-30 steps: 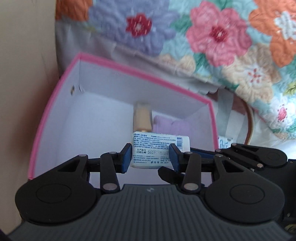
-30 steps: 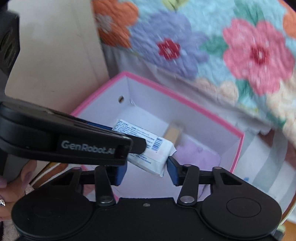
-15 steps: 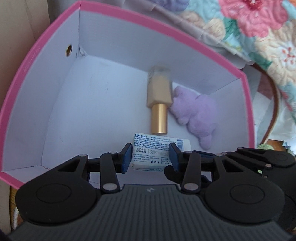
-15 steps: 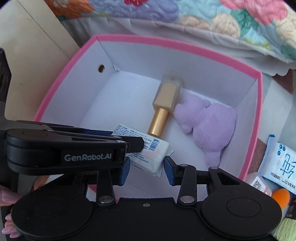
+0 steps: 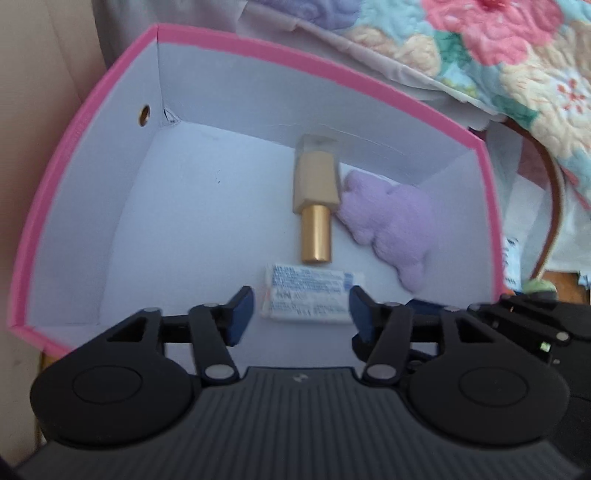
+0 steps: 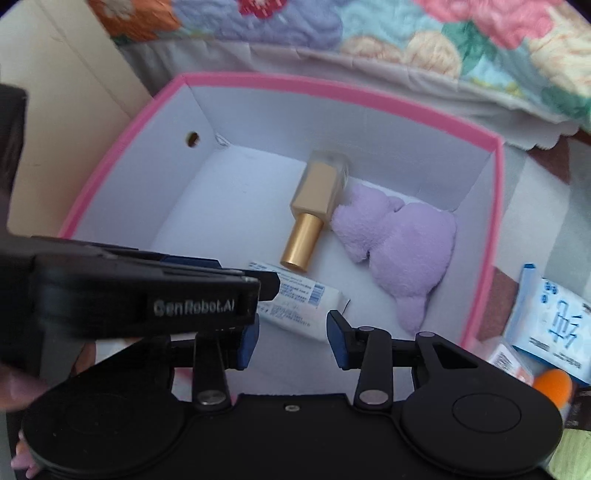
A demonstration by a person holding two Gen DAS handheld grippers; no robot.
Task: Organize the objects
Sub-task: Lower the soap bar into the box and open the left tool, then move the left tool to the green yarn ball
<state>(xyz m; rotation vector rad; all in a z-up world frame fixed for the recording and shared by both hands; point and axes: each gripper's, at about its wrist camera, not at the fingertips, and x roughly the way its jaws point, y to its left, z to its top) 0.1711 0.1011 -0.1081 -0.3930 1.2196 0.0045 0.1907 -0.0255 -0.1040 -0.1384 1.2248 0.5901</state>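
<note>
A pink-rimmed white box (image 5: 92,110) (image 6: 332,83) holds a gold-capped beige bottle (image 5: 316,195) (image 6: 314,210), a purple plush toy (image 5: 391,225) (image 6: 399,236) and a small white printed packet (image 5: 310,295) (image 6: 299,306). The packet lies on the box floor between the spread fingers of my left gripper (image 5: 301,314), which is open just above it. My right gripper (image 6: 291,338) is open and empty beside the left one, over the box's near edge. The left gripper's black body (image 6: 129,291) crosses the right wrist view.
A floral quilt (image 5: 498,55) (image 6: 406,29) hangs behind the box. A beige wall or cabinet (image 6: 55,92) stands to the left. Right of the box lie a blue-and-white tissue pack (image 6: 550,310), an orange object (image 6: 554,384) and a brown hoop (image 5: 554,206).
My left gripper lowered the packet into the box, then opened; the packet now lies loose on the box floor. My right gripper opened slightly wider.
</note>
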